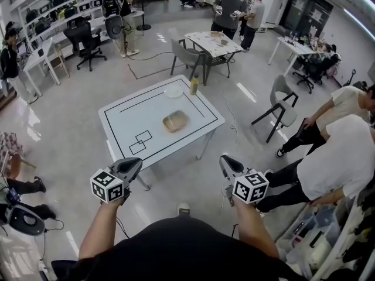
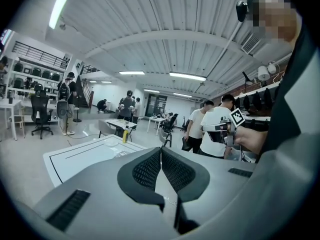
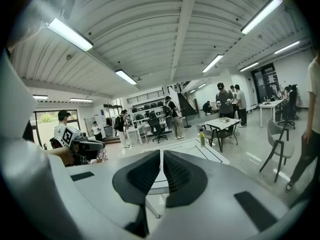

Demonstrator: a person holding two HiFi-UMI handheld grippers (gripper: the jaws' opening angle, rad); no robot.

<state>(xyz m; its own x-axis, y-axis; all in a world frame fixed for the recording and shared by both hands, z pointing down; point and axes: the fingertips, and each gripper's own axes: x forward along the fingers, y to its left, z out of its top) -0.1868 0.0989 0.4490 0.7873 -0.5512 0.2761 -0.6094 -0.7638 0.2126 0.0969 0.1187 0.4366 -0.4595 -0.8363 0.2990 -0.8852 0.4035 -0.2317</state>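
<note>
I hold both grippers up in front of me, short of a white table (image 1: 126, 113) marked with black lines. On it stand a white plate (image 1: 173, 91), a yellow bottle (image 1: 194, 86) and a tan lidded box (image 1: 175, 121). My left gripper (image 1: 136, 164) is shut with nothing between its pads (image 2: 147, 169). My right gripper (image 1: 225, 161) is also shut and empty, its pads (image 3: 145, 174) touching at the tips. Neither touches anything. The left gripper view shows the bottle (image 2: 125, 135) and the right gripper (image 2: 220, 128). The right gripper view shows the left gripper (image 3: 85, 145).
Two people (image 1: 340, 157) stand or crouch close on my right, next to a grey chair (image 1: 280, 107). Another table (image 1: 212, 43) with chairs and a group of people lies beyond. Desks and shelving (image 1: 58, 22) line the left. Storage bins (image 1: 316, 244) sit at the lower right.
</note>
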